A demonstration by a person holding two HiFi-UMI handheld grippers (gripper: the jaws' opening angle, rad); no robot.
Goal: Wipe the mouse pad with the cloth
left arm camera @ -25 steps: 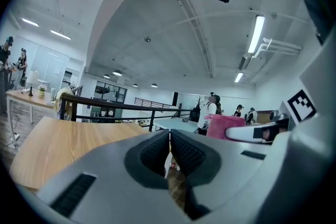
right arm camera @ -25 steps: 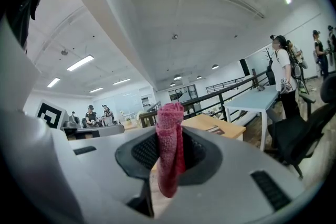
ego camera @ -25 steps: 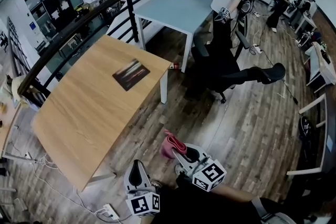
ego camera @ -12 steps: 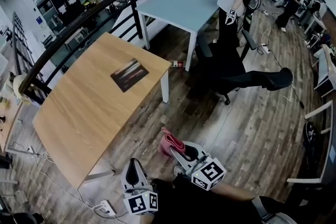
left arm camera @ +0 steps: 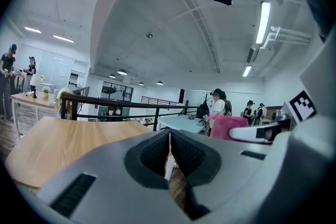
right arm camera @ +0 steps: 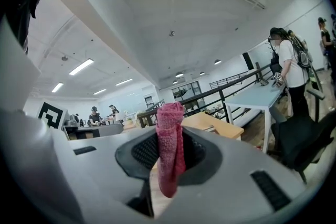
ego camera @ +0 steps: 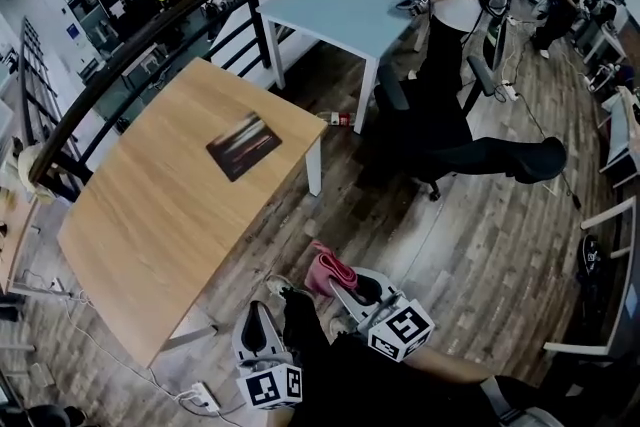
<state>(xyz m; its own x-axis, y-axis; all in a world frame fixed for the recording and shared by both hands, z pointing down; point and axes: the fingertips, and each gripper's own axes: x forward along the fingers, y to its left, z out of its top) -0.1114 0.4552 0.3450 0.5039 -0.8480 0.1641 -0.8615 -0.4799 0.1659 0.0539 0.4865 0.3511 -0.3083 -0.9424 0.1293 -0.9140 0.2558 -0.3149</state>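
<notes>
Pink cloth [ego camera: 320,270] is gripped between the 2 jaws of the right gripper [right arm camera: 169,157], folded, sticking out past the tips. Left gripper [left arm camera: 169,150] is closed on nothing — jaws pressed together. Mouse pad [ego camera: 243,146] is seen on the wooden table [ego camera: 140,225] — well apart from both grippers.

No words, numbers or brands can be read; the left gripper [ego camera: 262,317] and right gripper [ego camera: 336,289], bottom centre, carry only black-and-white square markers.
</notes>
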